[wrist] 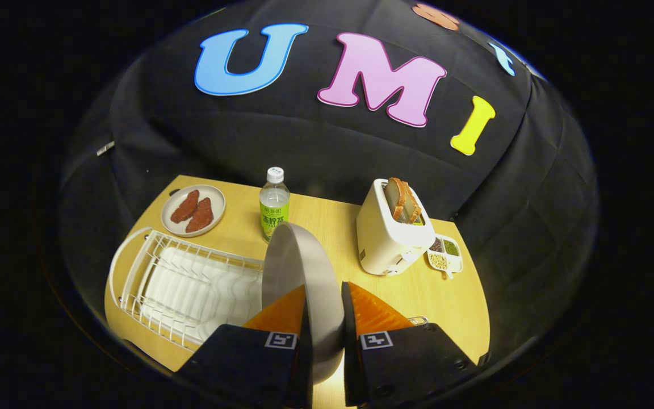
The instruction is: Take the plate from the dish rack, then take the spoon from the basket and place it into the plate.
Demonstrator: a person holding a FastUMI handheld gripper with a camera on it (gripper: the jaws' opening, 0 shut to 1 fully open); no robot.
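A grey-white plate [298,267] stands on edge between my two orange fingers [281,312], which press on its rim from both sides. The gripper [324,295] holds it lifted above the table, just right of the white wire dish rack [185,284], whose slots hold nothing. A thin wire rim [418,320] peeks out just behind the right finger; I cannot tell whether it is the basket. The spoon is hidden from me.
On the wooden table [452,301] beyond the fingers stand a green-labelled bottle [274,204], a white toaster [389,233] with bread slices, a small divided dish of beans [445,254] and a plate with two reddish pieces [193,210].
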